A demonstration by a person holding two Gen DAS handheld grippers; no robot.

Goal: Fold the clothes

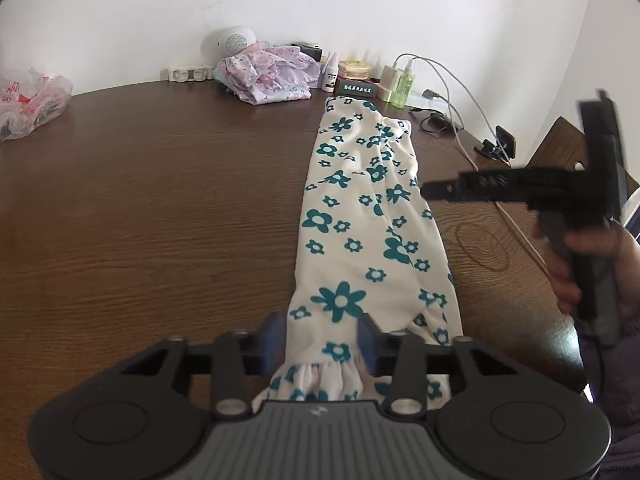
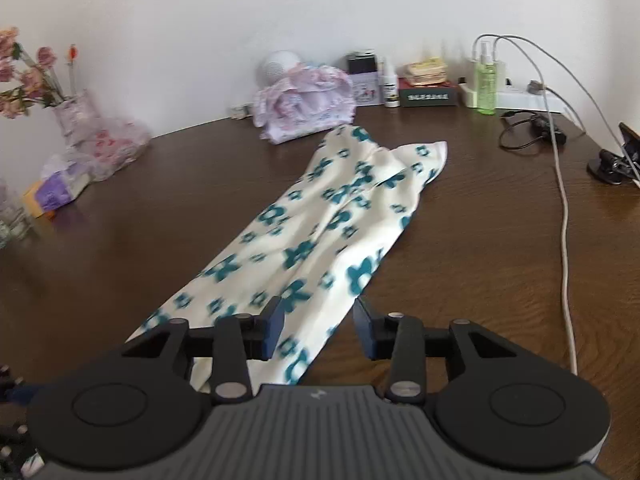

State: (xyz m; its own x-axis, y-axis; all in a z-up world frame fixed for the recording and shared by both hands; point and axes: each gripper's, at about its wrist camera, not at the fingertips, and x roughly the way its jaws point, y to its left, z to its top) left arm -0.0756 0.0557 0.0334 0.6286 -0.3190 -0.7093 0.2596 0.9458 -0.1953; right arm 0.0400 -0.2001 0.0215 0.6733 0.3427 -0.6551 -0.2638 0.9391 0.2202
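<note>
A cream garment with teal flowers [image 1: 360,216] lies folded into a long strip on the brown wooden table [image 1: 160,200], running away from me. My left gripper [image 1: 322,332] is open, its blue pads on either side of the garment's near ruffled hem. My right gripper [image 2: 318,326] is open and empty, hovering over the strip's near right edge [image 2: 304,264]. In the left wrist view the right gripper [image 1: 440,192] shows held by a hand at the right, over the garment's right edge.
A folded pink floral garment [image 1: 266,76] lies at the table's back. Bottles, boxes, a power strip and cables [image 1: 460,120] crowd the back right. A plastic bag [image 1: 32,100] sits far left. A vase of flowers [image 2: 76,116] and a phone stand [image 2: 616,160] show in the right wrist view.
</note>
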